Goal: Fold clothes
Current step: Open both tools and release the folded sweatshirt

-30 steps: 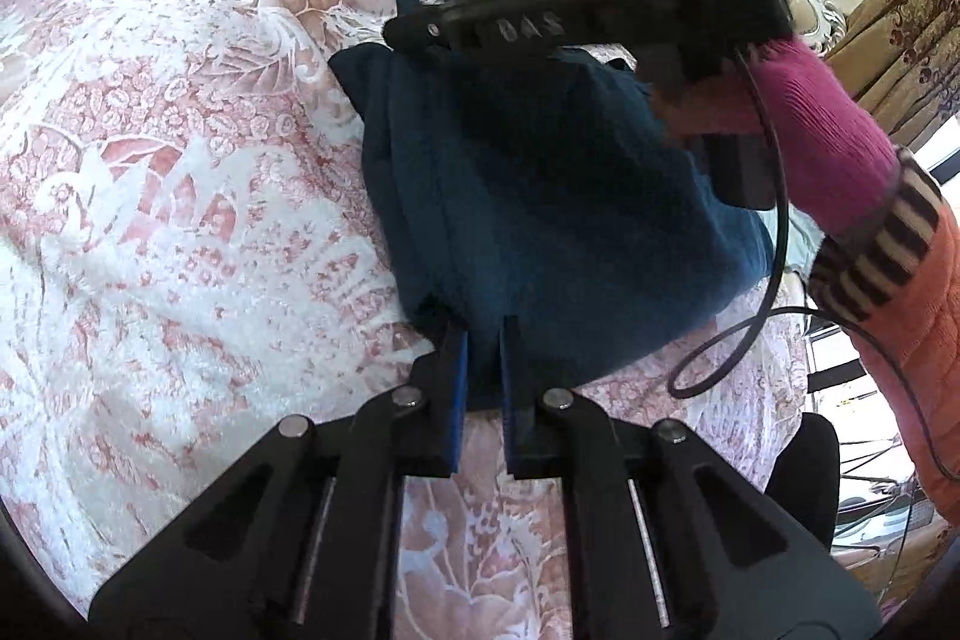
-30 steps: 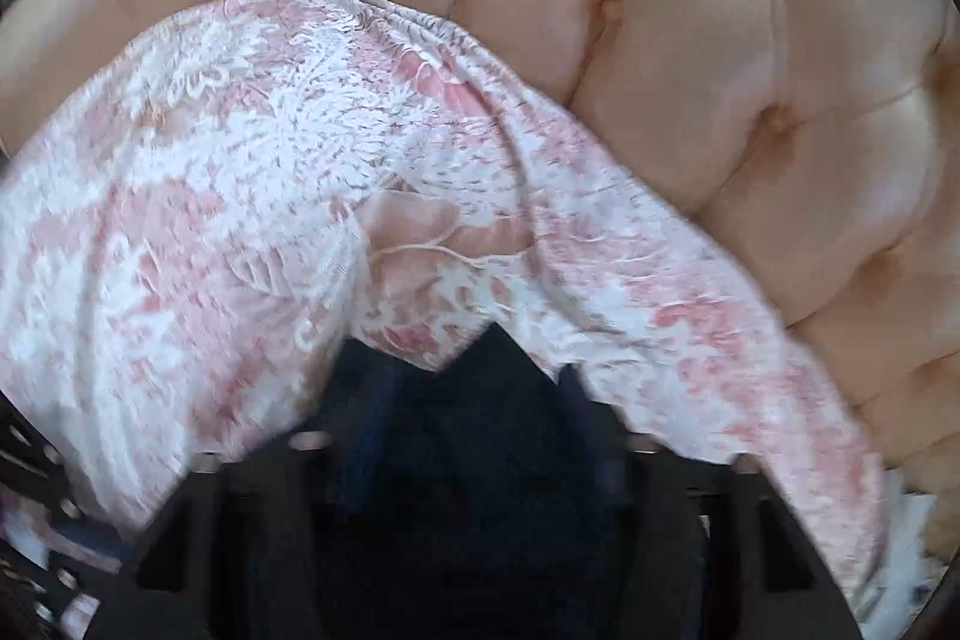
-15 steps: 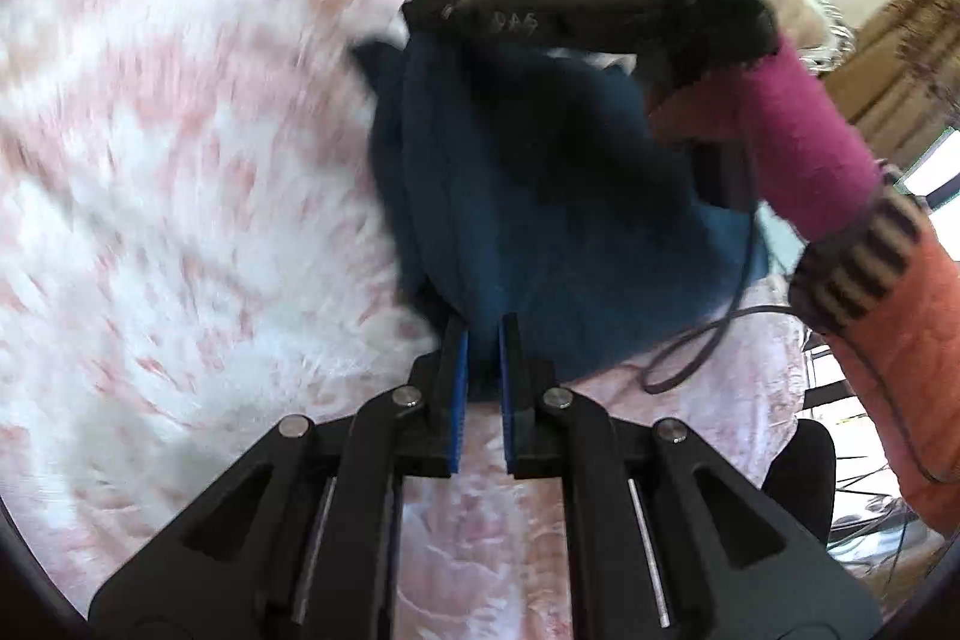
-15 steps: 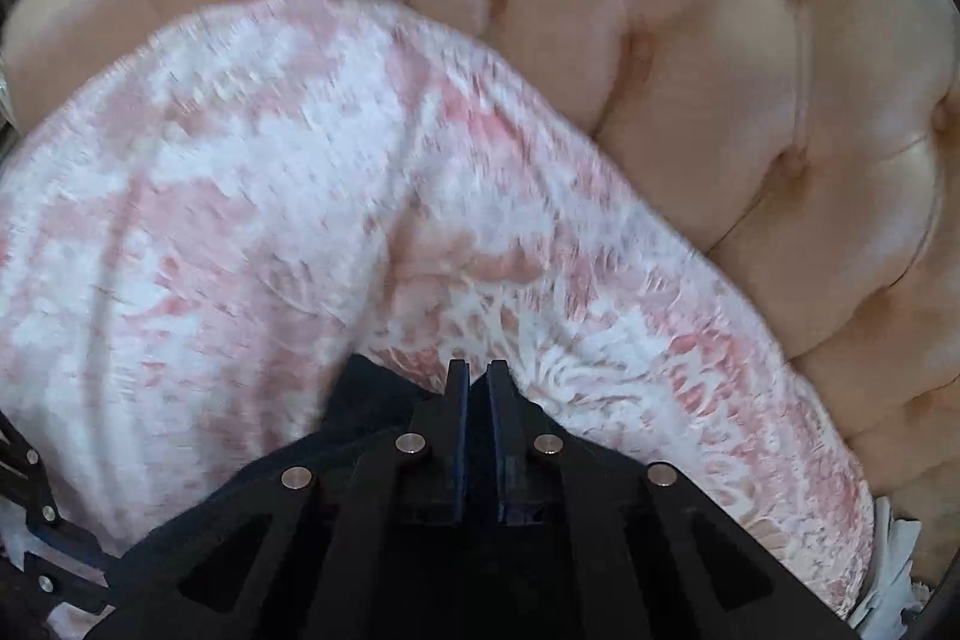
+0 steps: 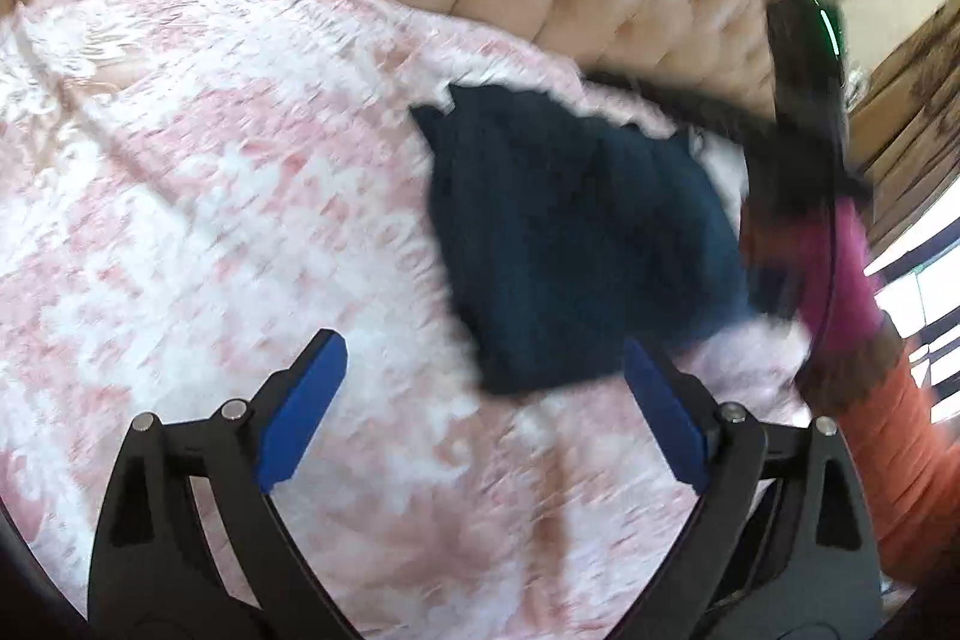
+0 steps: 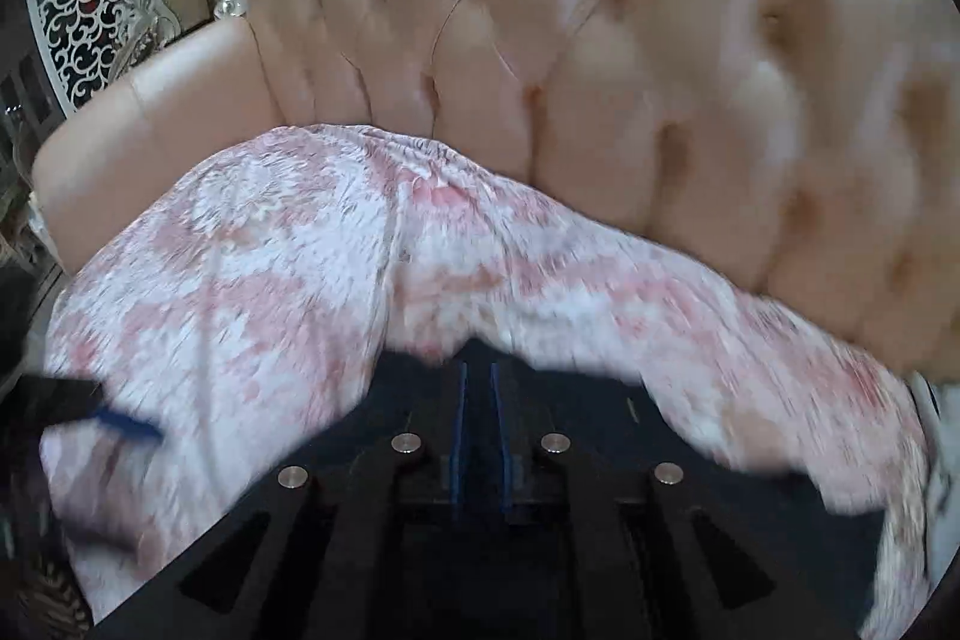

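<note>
Left wrist view: we are opening the left gripper [image 5: 480, 388] wide, empty; the garment [image 5: 576, 244] is lying folded at two o'clock. Right gripper [image 6: 477, 388] is barely parting over it, grip unclear; stowing remains.

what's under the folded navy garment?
The navy garment lies on the pink-and-white floral bedspread, which shows all round it. What lies beneath its folds is covered.
</note>
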`<state>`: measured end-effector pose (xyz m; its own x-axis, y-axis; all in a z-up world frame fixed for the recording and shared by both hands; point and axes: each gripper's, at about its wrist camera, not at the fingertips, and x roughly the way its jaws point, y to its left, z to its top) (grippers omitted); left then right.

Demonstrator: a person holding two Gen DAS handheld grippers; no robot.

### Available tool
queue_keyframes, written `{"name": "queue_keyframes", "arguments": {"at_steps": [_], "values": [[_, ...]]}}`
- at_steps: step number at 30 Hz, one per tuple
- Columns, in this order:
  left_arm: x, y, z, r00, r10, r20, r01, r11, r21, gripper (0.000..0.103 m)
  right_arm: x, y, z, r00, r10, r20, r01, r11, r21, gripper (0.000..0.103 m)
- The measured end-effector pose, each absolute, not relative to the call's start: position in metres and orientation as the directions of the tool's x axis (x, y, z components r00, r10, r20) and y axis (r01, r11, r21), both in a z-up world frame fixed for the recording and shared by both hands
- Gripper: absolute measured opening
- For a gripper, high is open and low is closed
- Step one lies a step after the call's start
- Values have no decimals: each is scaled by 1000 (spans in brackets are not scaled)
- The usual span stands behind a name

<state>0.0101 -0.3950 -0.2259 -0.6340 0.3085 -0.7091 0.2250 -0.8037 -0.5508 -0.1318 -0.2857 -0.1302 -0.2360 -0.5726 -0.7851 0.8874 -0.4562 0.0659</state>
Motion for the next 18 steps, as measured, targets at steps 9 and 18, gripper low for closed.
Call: {"name": "queue_keyframes", "arguments": {"at_steps": [9,18], "values": [[-59,-388,-253,-587,367,-722,203,-796,-570,74,-127,-189,-176,-285,-489,-824,806,-587,70,31],[-32,-392,-168,-628,315,-712,194,-822,-535,74,-144,-140,-146,-328,-598,-731,732,-650,203,40]]}}
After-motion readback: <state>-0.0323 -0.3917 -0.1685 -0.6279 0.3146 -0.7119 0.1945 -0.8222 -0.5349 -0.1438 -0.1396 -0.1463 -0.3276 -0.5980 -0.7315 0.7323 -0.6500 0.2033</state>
